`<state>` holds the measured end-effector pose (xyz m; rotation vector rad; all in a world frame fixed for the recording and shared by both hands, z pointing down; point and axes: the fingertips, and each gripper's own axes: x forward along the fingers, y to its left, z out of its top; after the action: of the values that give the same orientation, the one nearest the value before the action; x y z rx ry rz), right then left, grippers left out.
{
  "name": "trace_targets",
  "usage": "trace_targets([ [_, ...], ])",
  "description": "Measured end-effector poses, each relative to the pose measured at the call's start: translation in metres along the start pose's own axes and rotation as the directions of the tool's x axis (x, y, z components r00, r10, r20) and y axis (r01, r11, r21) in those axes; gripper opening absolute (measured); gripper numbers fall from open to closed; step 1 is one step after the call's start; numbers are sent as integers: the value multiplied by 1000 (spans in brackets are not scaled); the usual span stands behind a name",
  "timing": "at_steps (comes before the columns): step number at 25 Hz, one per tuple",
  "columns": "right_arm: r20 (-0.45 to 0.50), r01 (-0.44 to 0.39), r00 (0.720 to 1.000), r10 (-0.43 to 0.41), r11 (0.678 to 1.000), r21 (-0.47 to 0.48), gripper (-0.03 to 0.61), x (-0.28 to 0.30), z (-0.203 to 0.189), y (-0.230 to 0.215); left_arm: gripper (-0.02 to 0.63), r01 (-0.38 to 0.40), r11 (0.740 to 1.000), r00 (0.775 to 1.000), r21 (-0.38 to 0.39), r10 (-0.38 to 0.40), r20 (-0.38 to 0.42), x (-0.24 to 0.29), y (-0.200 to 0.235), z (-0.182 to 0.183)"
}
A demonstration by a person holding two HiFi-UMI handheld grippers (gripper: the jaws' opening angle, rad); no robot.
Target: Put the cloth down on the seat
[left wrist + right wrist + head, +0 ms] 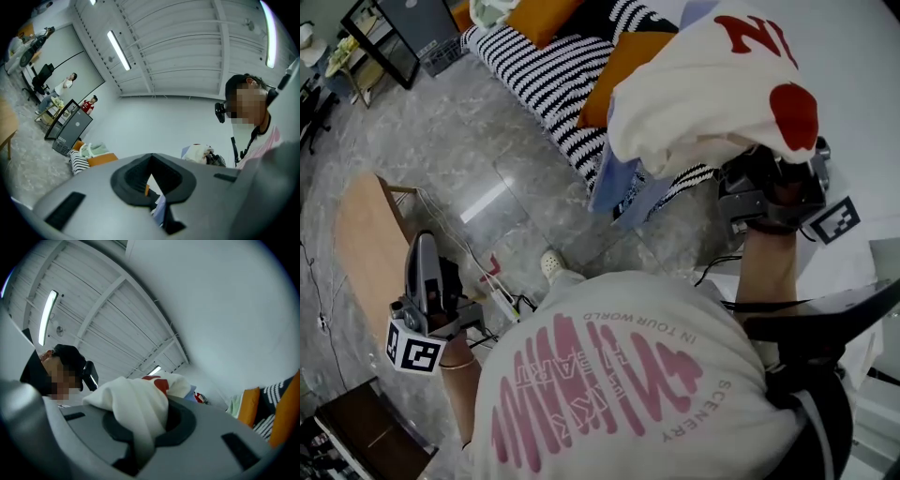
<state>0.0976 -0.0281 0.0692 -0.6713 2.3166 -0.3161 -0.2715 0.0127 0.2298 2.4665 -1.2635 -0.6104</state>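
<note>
My right gripper (761,167) is raised at the right of the head view, shut on a cream cloth (703,84) with red print. The cloth bunches over the jaws, and pale blue folds hang below it. In the right gripper view the cloth (136,404) comes up out of the gap between the jaws and hides the fingertips. The seat (534,80) is a sofa under a black-and-white striped cover with orange cushions (623,66), just beyond the cloth. My left gripper (422,246) is low at the left, pointing away from me. Its jaws are together with nothing in them (151,176).
A wooden table (366,253) stands beside the left gripper. A power strip (502,300) with cables lies on the grey floor near my white shoe (551,265). A black-framed table (380,37) is at the far left. Two people (65,84) are far off.
</note>
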Motion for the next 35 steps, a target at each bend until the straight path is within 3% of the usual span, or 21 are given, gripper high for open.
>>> trace_targets([
  [8,60,70,996,-65,994,-84,57,40,-19,-10,9,73,997,995,34,-71,-69,23,64,31],
  [13,97,125,989,-112,982,-140,57,69,-12,-45,9,57,998,993,30,-54,-107,50,115,39],
  [19,119,148,985,-124,964,-222,57,116,-2,-46,9,61,998,994,-3,-61,-89,62,159,63],
  [30,125,79,991,-40,940,-332,57,133,4,-36,9,3,1000,998,-5,-3,-57,28,177,49],
  [35,130,62,991,-26,957,-285,57,143,8,-53,9,-50,999,998,-9,50,-30,18,178,55],
])
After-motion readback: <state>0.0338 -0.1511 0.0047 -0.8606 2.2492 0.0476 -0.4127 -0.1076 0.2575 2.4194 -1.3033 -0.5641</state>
